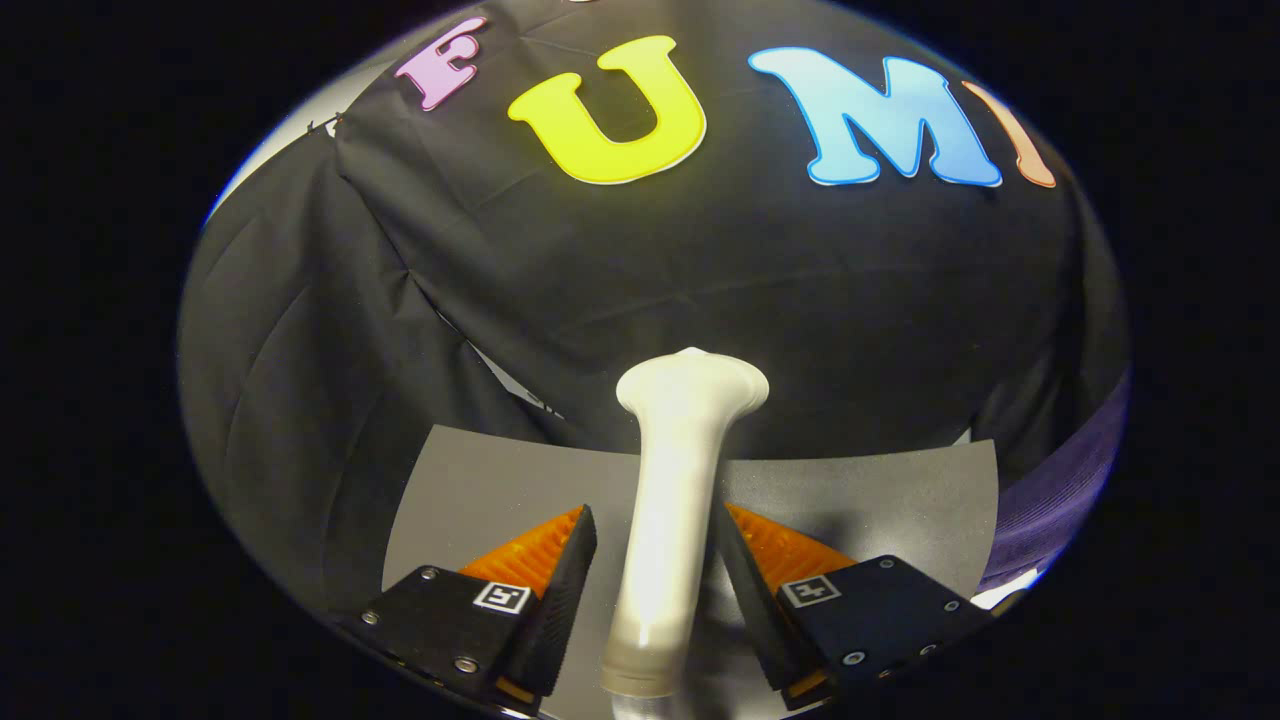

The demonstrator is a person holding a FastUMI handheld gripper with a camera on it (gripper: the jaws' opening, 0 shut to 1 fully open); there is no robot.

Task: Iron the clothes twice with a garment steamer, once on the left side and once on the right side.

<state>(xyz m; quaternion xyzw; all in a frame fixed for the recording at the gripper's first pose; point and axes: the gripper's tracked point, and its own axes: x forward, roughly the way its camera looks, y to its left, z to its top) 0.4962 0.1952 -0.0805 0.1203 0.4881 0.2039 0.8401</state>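
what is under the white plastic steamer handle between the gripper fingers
Under the white plastic steamer handle, held between the gripper fingers, lies a flat grey sheet. The handle and fingers cover the sheet's middle, and the handle's lower end is not visible.

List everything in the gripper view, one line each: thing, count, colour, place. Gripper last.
garment steamer: 1, white, upright between the fingers, its flared head rising beyond the fingertips; the right finger is against its handle, a thin gap may remain on the left.
grey surface: 1, grey, flat beneath and just beyond the fingers, to both sides of the steamer.
black cloth wall: 1, black, hanging behind the grey surface and the steamer.
purple fabric: 1, purple, past the right end of the grey surface; too little shows to tell what it is.
gripper: 1, two fingers flanking the steamer's handle; firm clamp cannot be confirmed.
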